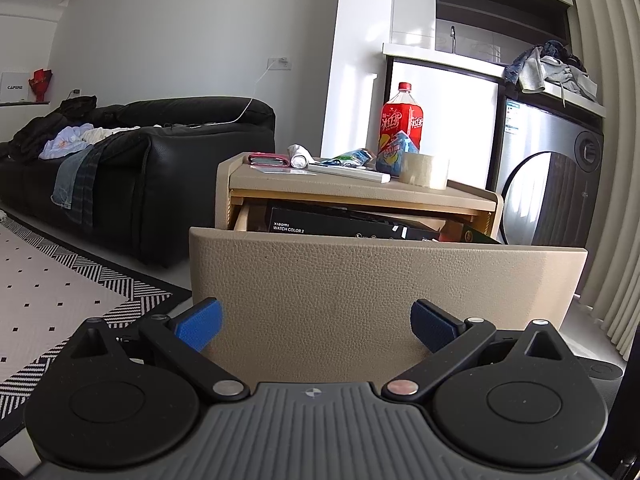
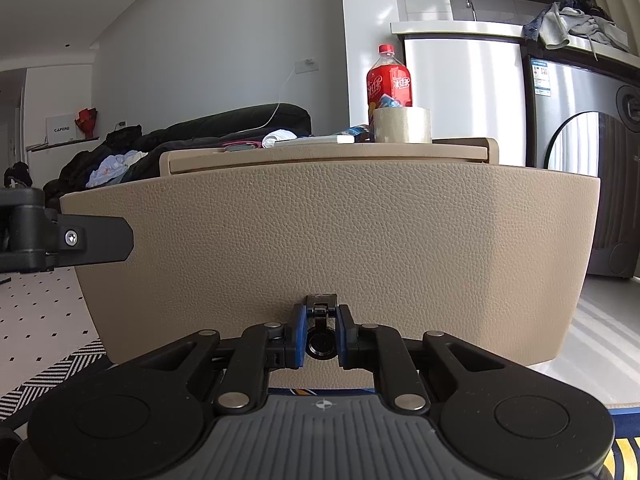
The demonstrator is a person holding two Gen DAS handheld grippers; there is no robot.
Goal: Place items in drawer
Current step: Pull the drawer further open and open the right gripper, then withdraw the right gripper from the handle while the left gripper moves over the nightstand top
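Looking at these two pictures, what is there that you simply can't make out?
- Drawer contents, left wrist view: only box tops show; the tan front panel hides the rest.
- Drawer inside, right wrist view: fully hidden by the front panel.
- Pull handle, right wrist view: mostly covered by the right hand-held gripper shut on it.
- Small items behind the tape roll: too small to identify.
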